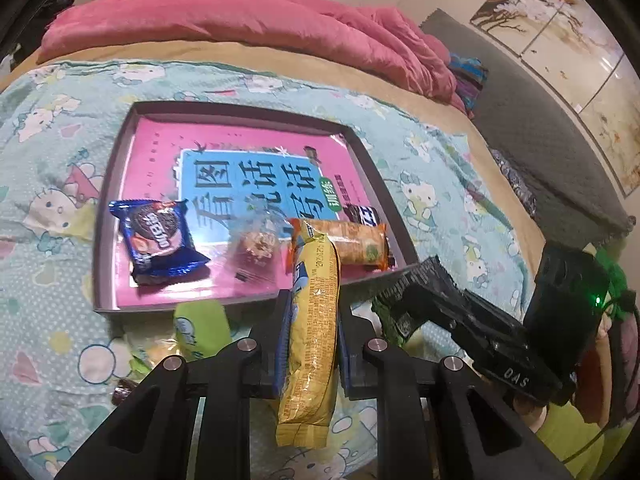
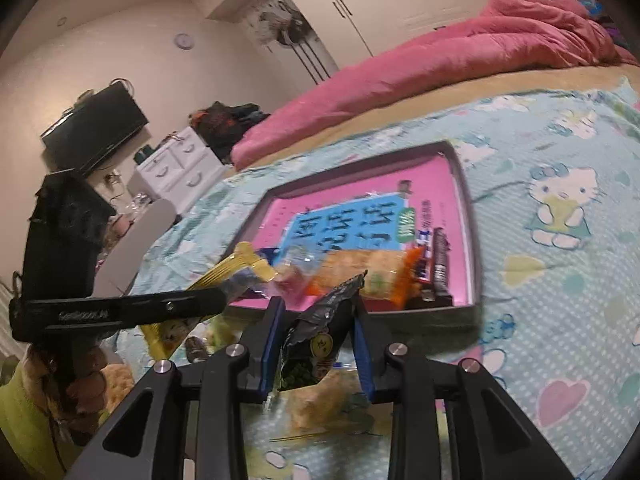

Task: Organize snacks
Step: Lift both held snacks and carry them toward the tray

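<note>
Yellow snack packet (image 1: 310, 320) pinched in downward-tilted left gripper (image 1: 310, 308) above bed.

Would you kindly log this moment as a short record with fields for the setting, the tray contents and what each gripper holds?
setting: bed with cartoon-print sheet
tray: pink book lining it
in tray: blue cookie pack, clear-wrapped treat, orange cracker pack, dark bar
left gripper: jaws shut on yellow snack pack
right gripper: jaws shut on dark snack bag
outside tray: green packet
</note>
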A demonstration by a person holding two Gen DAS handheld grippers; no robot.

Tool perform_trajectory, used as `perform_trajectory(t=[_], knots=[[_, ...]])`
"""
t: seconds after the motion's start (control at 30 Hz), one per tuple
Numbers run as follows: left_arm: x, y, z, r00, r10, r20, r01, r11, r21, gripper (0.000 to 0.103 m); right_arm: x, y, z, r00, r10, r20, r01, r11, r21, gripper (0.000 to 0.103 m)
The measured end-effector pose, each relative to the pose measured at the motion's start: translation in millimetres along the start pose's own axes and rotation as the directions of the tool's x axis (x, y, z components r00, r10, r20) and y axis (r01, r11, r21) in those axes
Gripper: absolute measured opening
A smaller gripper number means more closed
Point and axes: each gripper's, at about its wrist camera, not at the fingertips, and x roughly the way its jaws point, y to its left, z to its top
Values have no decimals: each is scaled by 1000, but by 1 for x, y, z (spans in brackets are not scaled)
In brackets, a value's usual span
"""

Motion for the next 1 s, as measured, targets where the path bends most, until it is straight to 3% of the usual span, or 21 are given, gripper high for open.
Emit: perform_trajectory(t=[0.47,0.7,1.0], knots=[[-27,17,8,997,34,72,-31,999,-33,20,-6,10,1,1000,13,17,-12,1000,-27,32],[-38,26,11,992,79,102,-74,996,-43,20,-8,16,3,1000,-19,21,21,998,-55,32],[-43,34,13,988,81,129,-72,995,-68,20,-12,21,6,997,-51,55,55,995,-78,32]])
